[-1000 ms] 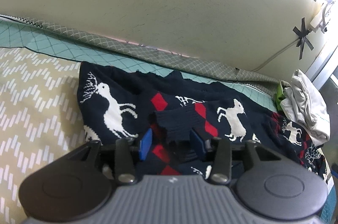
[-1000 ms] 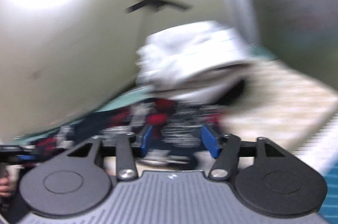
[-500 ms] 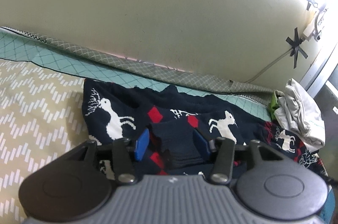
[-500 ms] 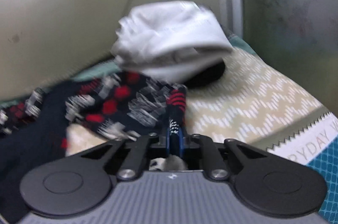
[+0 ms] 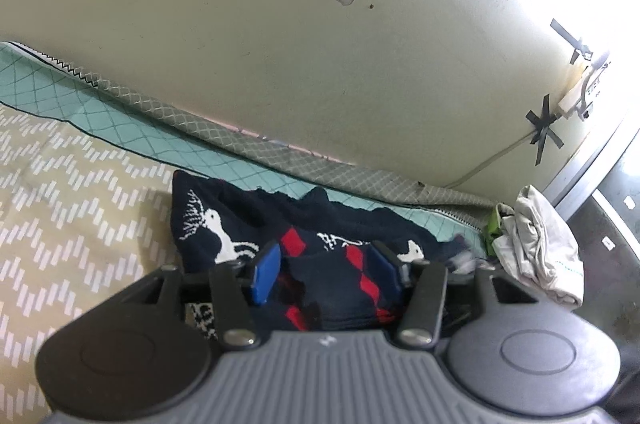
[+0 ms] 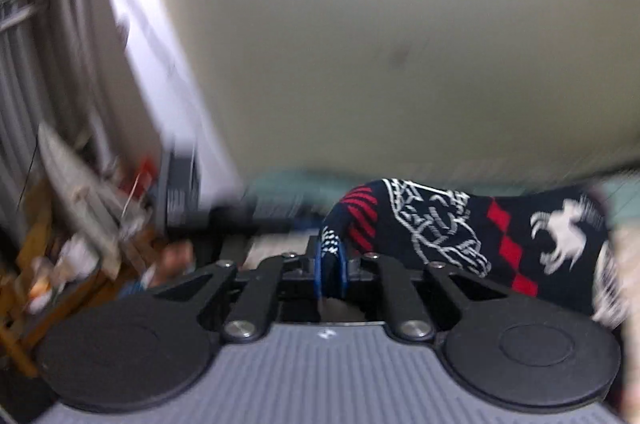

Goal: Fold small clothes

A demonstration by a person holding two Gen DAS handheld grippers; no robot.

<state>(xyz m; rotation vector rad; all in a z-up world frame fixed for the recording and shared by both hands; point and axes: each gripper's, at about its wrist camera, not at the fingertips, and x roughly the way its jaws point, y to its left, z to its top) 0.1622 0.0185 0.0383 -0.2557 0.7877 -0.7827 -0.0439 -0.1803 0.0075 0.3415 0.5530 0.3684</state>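
A navy knit sweater (image 5: 240, 220) with white reindeer and red diamonds lies on the bed by the wall. My left gripper (image 5: 326, 270) is open, its blue pads on either side of a bunched navy fold of the sweater. My right gripper (image 6: 330, 270) is shut on the sweater's red-striped cuff end (image 6: 360, 212) and holds it lifted; the sleeve (image 6: 520, 236) trails to the right. The right wrist view is motion-blurred.
A yellow chevron bedspread (image 5: 72, 203) with a teal quilted border (image 5: 168, 139) runs along the pale wall. A heap of white clothes (image 5: 536, 244) lies at the bed's right end. Cluttered shelves and furniture (image 6: 80, 224) show at left in the right wrist view.
My right gripper closed on the sweater's striped cuff, then swung away from the white clothes heap, lifting the sleeve. My left gripper moved forward over the sweater's fold and stayed open.
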